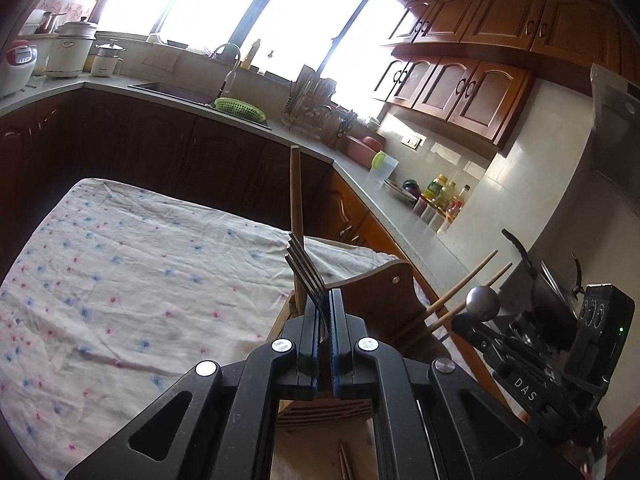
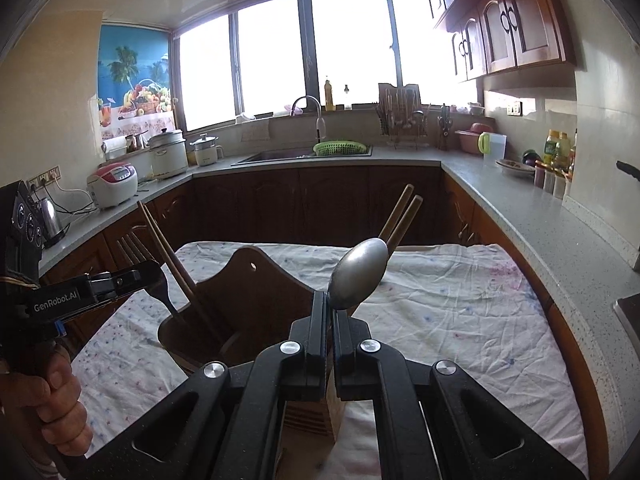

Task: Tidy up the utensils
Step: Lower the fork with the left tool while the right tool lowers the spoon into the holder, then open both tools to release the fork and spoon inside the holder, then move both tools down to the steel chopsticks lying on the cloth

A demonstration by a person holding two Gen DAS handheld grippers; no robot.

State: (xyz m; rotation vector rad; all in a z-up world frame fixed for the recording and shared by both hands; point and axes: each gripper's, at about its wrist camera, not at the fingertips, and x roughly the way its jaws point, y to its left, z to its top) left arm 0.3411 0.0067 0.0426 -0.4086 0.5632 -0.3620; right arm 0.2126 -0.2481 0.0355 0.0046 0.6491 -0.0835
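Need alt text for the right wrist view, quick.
The right tool grips a metal spoon, bowl up, above a wooden utensil holder on a cloth-covered table. At left, the left tool holds a fork beside chopsticks.

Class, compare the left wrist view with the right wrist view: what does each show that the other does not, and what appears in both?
Only the left wrist view shows the dark pot on the right and the steel range hood.

Only the right wrist view shows the person's hand gripping the left handle, the kettle and the fruit poster.

Both show the left hand-held gripper shut on the fork, the right hand-held gripper shut on the spoon, the wooden utensil holder with chopsticks, and the floral cloth.
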